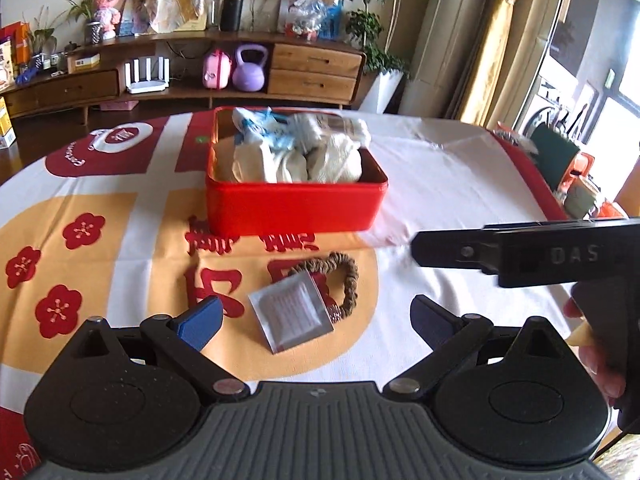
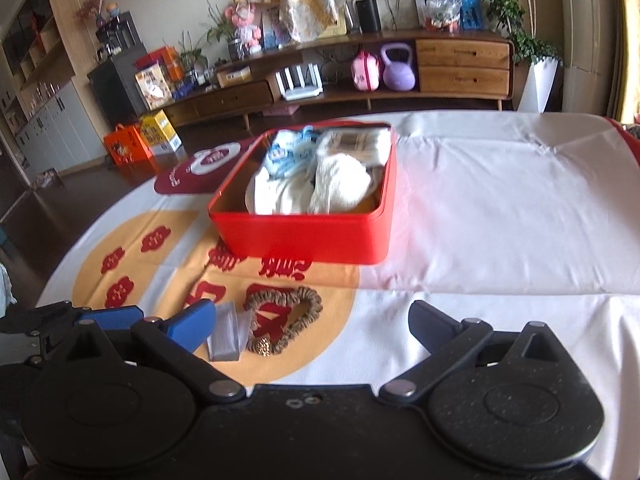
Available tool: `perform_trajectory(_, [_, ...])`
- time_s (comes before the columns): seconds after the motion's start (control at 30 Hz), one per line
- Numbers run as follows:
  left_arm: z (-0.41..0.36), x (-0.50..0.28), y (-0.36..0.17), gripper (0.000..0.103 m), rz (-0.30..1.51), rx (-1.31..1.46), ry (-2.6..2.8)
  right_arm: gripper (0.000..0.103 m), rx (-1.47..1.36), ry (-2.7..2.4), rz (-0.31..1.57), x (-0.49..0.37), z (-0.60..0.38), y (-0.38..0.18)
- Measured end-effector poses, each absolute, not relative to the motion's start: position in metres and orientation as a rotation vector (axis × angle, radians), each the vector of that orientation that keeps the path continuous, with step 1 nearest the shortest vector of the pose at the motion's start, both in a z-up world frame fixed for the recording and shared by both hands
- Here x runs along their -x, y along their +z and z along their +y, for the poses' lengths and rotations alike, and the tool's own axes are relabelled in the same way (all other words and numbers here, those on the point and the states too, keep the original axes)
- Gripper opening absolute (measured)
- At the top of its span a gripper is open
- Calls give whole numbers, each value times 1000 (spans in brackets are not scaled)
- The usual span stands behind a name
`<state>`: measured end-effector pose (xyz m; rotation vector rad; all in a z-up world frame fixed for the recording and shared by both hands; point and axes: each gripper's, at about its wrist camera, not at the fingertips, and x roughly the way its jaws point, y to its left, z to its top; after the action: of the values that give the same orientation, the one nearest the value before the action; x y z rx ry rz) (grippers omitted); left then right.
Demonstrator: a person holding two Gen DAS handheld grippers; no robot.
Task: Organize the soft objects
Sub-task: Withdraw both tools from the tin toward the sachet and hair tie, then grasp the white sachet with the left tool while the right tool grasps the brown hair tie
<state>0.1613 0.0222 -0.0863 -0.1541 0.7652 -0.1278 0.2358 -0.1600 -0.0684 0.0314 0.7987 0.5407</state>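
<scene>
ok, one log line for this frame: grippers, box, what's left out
left gripper: open, empty | right gripper: open, empty | red box: holds white cloths | scrunchie, packet: on tablecloth, overlapping

Left gripper (image 1: 316, 322): jaws spread wide, blue-padded fingers (image 1: 202, 322) apart, nothing between them. Right gripper (image 2: 312, 326): jaws likewise wide apart, nothing gripped; seen from left wrist as black bar entering from right, person's hand (image 1: 596, 344) wrapped around its handle. Both grippers level, side by side.
</scene>
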Motion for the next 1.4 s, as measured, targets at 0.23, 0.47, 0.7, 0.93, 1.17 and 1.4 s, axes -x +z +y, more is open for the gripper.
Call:
perform_trajectory(0.23, [17, -169, -103, 101, 799, 155, -146, 97, 0, 546, 849, -248, -146, -89])
perform_trajectory(0.47, [16, -178, -122, 101, 837, 167, -137, 80, 28, 543, 879, -262, -136, -105])
perform_trajectory(0.7, [28, -191, -129, 101, 840, 229, -105, 58, 70, 534, 892, -274, -123, -114])
perform_trajectory(0.93, [27, -198, -137, 99, 853, 216, -86, 46, 111, 531, 896, -278, -110, -118])
perform_trajectory(1.17, [27, -201, -140, 87, 848, 201, -72, 35, 200, 514, 877, -276, -98, -120])
perform_trajectory(1.4, [25, -200, -139, 71, 843, 155, -44, 12, 266, 505, 862, -273, -90, -120])
